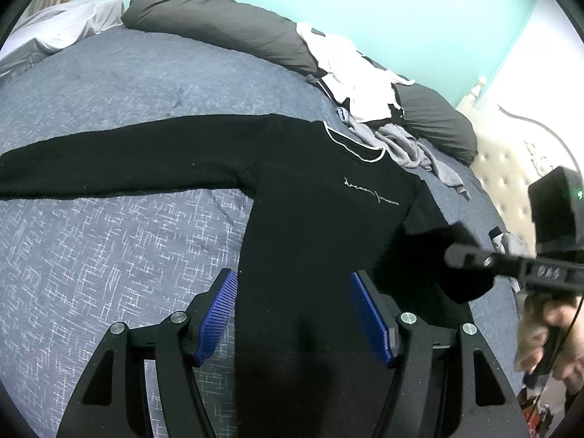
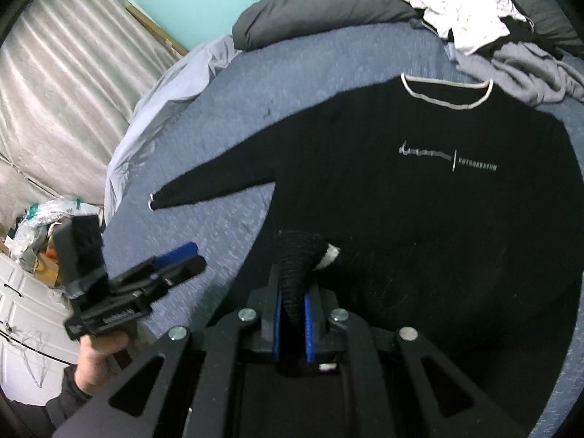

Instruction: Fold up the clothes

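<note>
One sleeve cuff (image 2: 292, 277) pinched in right gripper (image 2: 292, 323) jaws; left gripper (image 1: 292, 314) jaws wide, empty. We lay cuff flat across black sweater (image 2: 419, 182) chest, no bunching.

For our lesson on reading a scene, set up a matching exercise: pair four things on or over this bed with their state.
1. left gripper
2. right gripper
3. black sweater
4. white and grey clothes

A. spread flat on the bed
B. open, holding nothing
C. heaped by the dark pillows
D. shut on a sleeve cuff

Pairs: 1-B, 2-D, 3-A, 4-C
</note>
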`<state>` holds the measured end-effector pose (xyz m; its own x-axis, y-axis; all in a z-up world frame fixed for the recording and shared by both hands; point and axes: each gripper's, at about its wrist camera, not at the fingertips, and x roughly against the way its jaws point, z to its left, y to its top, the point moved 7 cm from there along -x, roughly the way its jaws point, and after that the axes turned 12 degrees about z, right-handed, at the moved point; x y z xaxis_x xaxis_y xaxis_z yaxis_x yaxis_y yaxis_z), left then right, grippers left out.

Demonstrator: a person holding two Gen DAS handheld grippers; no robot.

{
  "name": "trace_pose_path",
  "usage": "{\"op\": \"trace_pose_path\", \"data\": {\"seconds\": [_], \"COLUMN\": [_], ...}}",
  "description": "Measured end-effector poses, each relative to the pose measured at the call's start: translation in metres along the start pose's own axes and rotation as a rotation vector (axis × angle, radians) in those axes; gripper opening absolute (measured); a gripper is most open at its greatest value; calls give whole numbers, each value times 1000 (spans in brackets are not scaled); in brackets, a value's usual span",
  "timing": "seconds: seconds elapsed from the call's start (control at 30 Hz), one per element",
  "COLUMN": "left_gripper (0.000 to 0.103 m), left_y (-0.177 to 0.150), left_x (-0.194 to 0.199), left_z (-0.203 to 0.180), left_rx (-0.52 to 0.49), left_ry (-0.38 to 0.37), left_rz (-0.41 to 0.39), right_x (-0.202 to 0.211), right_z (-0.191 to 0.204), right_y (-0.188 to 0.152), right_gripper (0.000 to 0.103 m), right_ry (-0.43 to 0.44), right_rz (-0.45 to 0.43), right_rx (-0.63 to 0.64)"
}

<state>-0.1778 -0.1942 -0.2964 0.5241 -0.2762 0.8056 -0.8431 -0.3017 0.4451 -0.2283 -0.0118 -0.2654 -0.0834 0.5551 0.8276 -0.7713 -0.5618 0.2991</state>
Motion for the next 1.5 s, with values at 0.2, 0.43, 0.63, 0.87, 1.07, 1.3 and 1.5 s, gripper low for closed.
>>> {"op": "trace_pose_path", "data": {"seconds": [0.2, 0.43, 0.63, 0.87, 1.07, 1.3, 1.5], "left_gripper": [69, 69, 69, 69, 69, 69, 69], "left_y": [-2, -3, -5, -8, -14, -31, -44], "left_x": [-5, -7, -11, -17, -27, -55, -78], "left_z": [-3, -4, -4, -12, -18, -45, -59], "left_rx": [-8, -13, -13, -37, -55, -152, -213], "left_ry": [2, 4, 4, 10, 15, 36, 63], "left_rz": [13, 21, 33, 47, 74, 149, 214], "right_x": [-23, -42, -58, -47, -19, 26, 75], "right_z": [-6, -11, -9, -2, -57, -128, -200], "right_y": [-11, -19, -29, -33, -36, -48, -59], "right_gripper": [9, 12, 20, 35, 35, 35, 40], "right_ry": [-13, 17, 34, 66, 9, -124, -355], "right_rz": [35, 38, 65, 7, -73, -107, -121], "right_rx": [0, -34, -35, -39, -187, -281, -328]}}
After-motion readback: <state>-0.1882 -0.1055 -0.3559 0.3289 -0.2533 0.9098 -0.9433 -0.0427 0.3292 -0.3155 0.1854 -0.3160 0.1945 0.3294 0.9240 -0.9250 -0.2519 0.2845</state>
